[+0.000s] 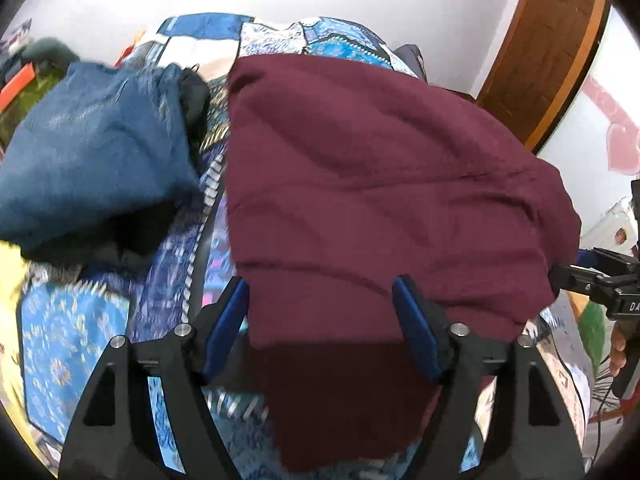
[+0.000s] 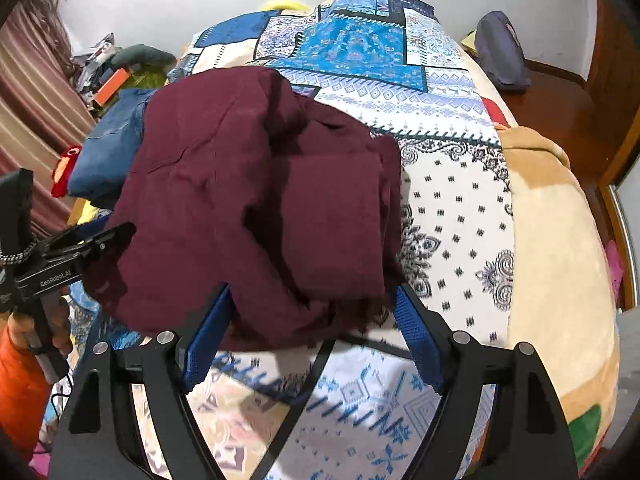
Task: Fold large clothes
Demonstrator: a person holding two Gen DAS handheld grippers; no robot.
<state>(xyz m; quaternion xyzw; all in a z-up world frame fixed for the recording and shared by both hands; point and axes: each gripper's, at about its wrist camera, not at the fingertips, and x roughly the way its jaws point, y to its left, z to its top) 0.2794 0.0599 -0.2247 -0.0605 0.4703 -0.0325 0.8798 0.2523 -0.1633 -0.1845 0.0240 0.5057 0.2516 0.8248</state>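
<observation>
A large maroon garment (image 1: 380, 184) lies on the patterned bed cover (image 1: 76, 344), partly folded; it also shows in the right wrist view (image 2: 248, 208) with a folded flap on its right side. My left gripper (image 1: 320, 292) is open, its blue pads (image 1: 228, 320) either side of the garment's near edge, which hangs between them. My right gripper (image 2: 312, 300) is open, its blue pads (image 2: 420, 340) flanking the garment's near edge. The right gripper also shows at the right edge of the left wrist view (image 1: 580, 268). The left gripper shows at the left of the right wrist view (image 2: 92, 240).
A folded blue garment (image 1: 92, 152) lies on dark clothes left of the maroon one. The bed cover (image 2: 452, 208) extends to the right, with a beige blanket (image 2: 560, 264) at its edge. A dark bag (image 2: 500, 52) sits at the far right. Clutter (image 2: 112, 72) lies at the left. A wooden door (image 1: 548, 40) stands behind.
</observation>
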